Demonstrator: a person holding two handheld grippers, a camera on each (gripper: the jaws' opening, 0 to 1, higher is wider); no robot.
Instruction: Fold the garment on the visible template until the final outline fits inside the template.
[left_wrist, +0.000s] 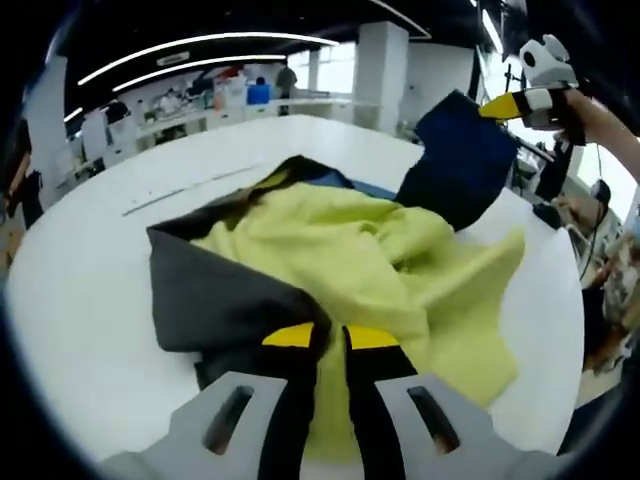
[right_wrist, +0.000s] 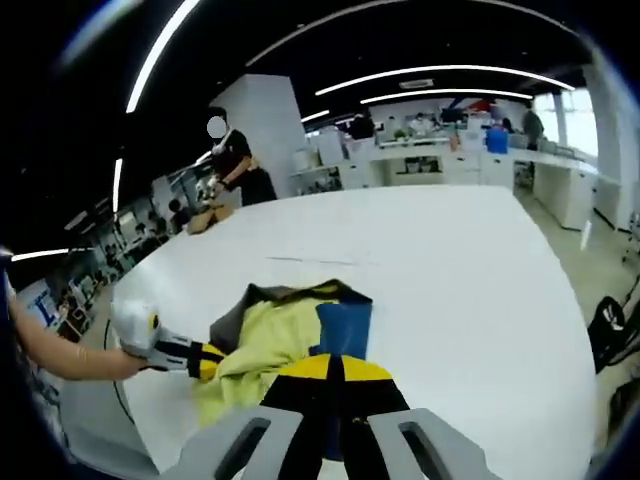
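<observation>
Garment lifted at two corners over white table

Garment (left_wrist: 370, 260), yellow-green with dark grey and navy panels, lies crumpled in the middle of the left gripper view on a large white table (left_wrist: 90, 300). A grey panel spreads toward the lower left of that frame, and a navy flap rises at the upper right.

At the bottom centre, the left gripper (left_wrist: 330, 338) has its yellow-tipped black jaws drawn nearly together, with only a thin slit between them, pinching the fabric where grey meets yellow-green. At the upper right of the same frame, the right gripper (left_wrist: 500, 108) clamps the raised navy flap, with a person's hand behind it.

In the right gripper view the garment (right_wrist: 270, 340) sits at the lower centre, small against the broad table (right_wrist: 450, 280). The right gripper (right_wrist: 335, 368) at the bottom centre has its jaws pressed together on the navy cloth. The left gripper (right_wrist: 212, 362) enters from the lower left, its tips buried in the yellow-green cloth, a forearm (right_wrist: 60, 355) behind it.

Benches and shelves (right_wrist: 440, 150) line the far wall at the top of that frame, and a person in dark clothes (right_wrist: 240, 170) stands at the upper left beyond the table.
</observation>
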